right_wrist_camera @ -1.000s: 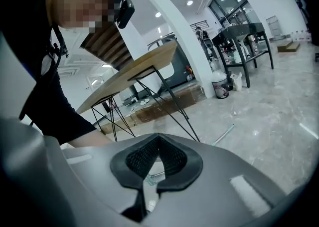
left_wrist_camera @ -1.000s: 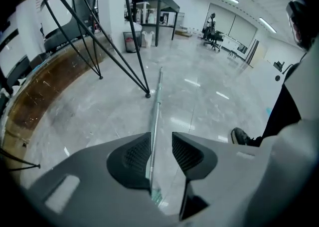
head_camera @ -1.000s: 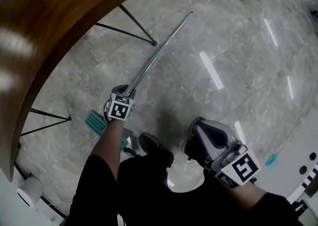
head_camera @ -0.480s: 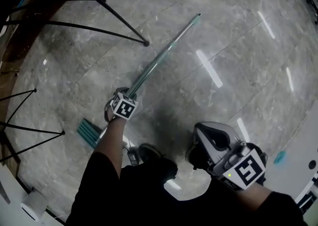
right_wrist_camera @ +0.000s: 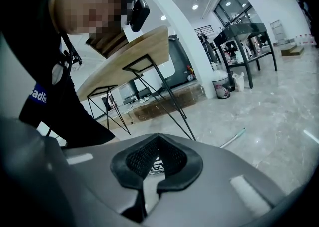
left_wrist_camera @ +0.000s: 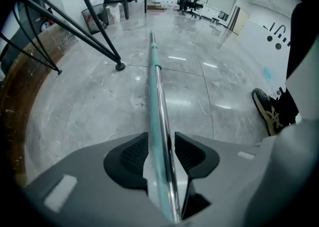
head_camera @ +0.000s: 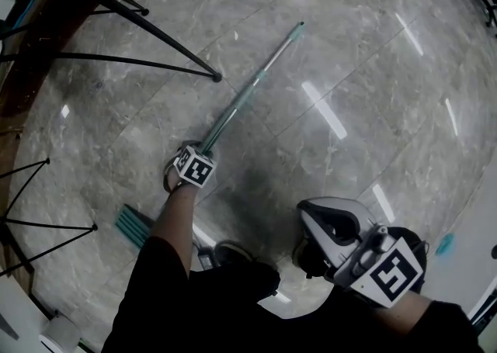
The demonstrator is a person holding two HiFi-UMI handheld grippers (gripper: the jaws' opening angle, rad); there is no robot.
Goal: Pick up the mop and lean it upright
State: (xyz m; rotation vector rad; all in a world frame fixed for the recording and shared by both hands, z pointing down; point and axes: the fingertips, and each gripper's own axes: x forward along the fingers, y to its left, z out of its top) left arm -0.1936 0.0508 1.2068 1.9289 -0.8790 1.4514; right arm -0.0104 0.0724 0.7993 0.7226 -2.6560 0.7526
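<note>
In the head view the mop lies flat on the marble floor (head_camera: 349, 49). Its handle (head_camera: 248, 91) runs from upper centre down to the left gripper (head_camera: 198, 150), and its teal mop head (head_camera: 133, 223) shows at lower left. The left forearm reaches steeply down to the shaft. The right gripper (head_camera: 314, 216) hangs at lower right, well apart from the mop.

In the left gripper view the handle passes straight between the black pads (left_wrist_camera: 130, 155). The jaws have just been opening and sit loosely around it, not clamped.

In the right gripper view the jaw tips meet with nothing between them, pointing across the room toward a wooden table (right_wrist_camera: 124, 61).

The pole looks stiff, light and smooth, probably slippery where chromed. I'd grip it firmly on the shaft. The head end will likely drag, so the pole should pivot up about it.
</note>
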